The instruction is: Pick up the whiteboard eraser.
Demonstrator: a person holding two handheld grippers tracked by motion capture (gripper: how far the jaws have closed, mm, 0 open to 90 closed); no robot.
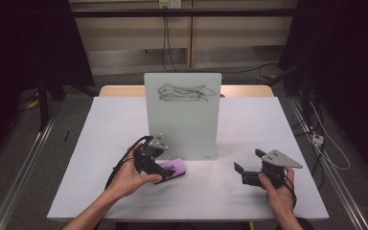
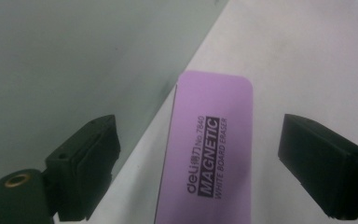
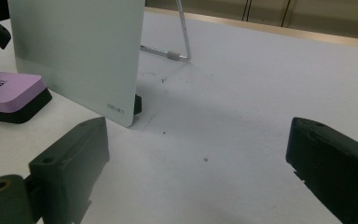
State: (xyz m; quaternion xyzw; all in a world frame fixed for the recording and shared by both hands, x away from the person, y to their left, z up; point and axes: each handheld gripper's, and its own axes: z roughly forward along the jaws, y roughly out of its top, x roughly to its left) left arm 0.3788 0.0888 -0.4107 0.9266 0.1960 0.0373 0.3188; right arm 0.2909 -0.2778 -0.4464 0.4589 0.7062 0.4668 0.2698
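Eraser [image 2: 209, 149] lies flat on the table [image 1: 249, 191] between the jaws of our left gripper [image 1: 165, 168], purple top up, black pad underneath. In the left gripper view the two black jaws stand either side of it with a gap on each flank, so we read them as released, not yet pressing. Its long axis runs straight away from the jaws, in line with the gripper's reach; the jaws face its two long sides, which looks to us the right way round for a squeeze across the narrow width. Its far end lies near the foot of the upright whiteboard [image 1: 182, 115], which carries a dark scribble [image 1: 184, 92] near the top.

Our right gripper [image 1: 249, 167] rests well apart, at the right of the table, jaws spread on nothing; from there the eraser [image 3: 9, 88] shows beyond the board's lower corner. The left hand [image 1: 129, 175] is plainly the nearer.
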